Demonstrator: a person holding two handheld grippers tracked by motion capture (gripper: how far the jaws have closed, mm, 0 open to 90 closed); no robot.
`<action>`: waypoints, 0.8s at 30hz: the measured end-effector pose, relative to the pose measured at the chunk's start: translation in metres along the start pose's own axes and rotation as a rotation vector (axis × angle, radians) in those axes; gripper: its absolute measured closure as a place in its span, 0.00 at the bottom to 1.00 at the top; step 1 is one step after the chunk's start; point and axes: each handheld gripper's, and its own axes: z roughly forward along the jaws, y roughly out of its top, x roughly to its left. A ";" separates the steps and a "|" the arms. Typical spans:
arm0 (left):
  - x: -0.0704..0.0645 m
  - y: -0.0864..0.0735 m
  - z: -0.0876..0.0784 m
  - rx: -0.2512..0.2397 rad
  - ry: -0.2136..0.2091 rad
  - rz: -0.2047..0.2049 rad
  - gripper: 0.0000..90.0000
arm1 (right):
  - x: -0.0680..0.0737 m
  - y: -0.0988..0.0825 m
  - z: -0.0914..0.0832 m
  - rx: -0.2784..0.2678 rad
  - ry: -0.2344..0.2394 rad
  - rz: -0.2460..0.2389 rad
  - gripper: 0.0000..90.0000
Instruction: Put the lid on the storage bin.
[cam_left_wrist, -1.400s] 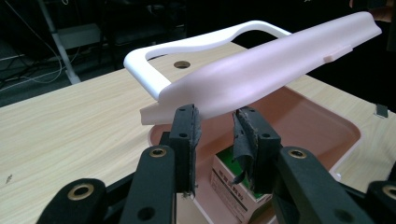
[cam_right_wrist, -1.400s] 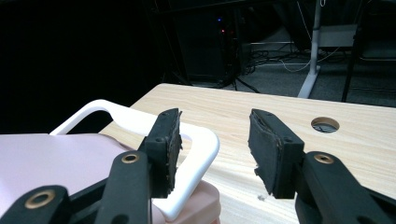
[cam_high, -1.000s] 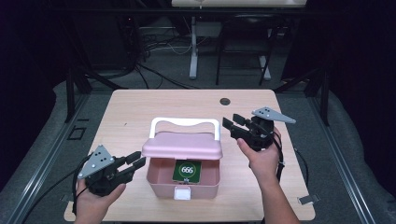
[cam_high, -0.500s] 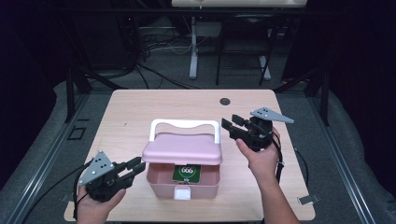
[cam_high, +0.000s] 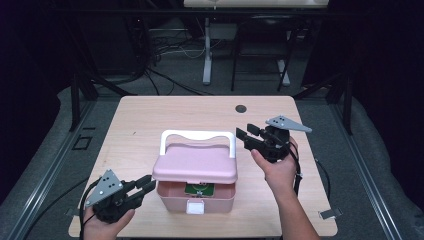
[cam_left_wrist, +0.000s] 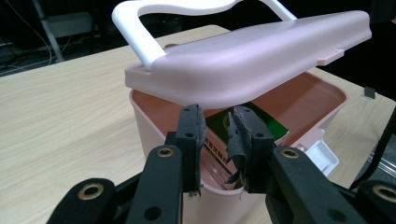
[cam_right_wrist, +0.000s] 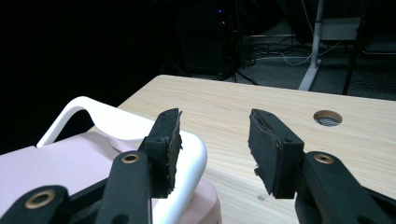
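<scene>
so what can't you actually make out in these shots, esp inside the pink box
- Green package inside the pink box: the half-raised lid covers most of it in the high view; its print is too small to read.
- In the left gripper view, the left gripper stands in front of the package's label.
- Box's far inside: hidden under the lid.
- Right gripper view: the box is cut off by the bottom-left edge.

A box (cam_high: 195, 192) stands near the front middle of the table (cam_high: 150, 120), its lid (cam_high: 196, 163) resting partly raised over it, with the handle (cam_high: 197, 138) at the lid's far edge. Inside lies a card (cam_high: 199, 188) (partly hidden under the lid). The left gripper (cam_high: 145, 186) is just left of the box's front; the right gripper (cam_high: 246, 136) sits beside the handle's right end. A hole (cam_high: 241, 108) lies behind, toward the far edge.
</scene>
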 end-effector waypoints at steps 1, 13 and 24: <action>0.000 -0.001 0.000 0.003 0.000 -0.002 0.81 | 0.000 0.000 0.000 0.000 0.000 0.000 0.59; 0.000 -0.017 0.002 0.041 -0.004 -0.012 0.81 | 0.000 -0.001 0.001 0.004 0.000 -0.002 0.59; 0.001 -0.026 0.004 0.083 -0.015 -0.036 0.82 | 0.000 -0.001 0.001 0.004 0.000 -0.002 0.59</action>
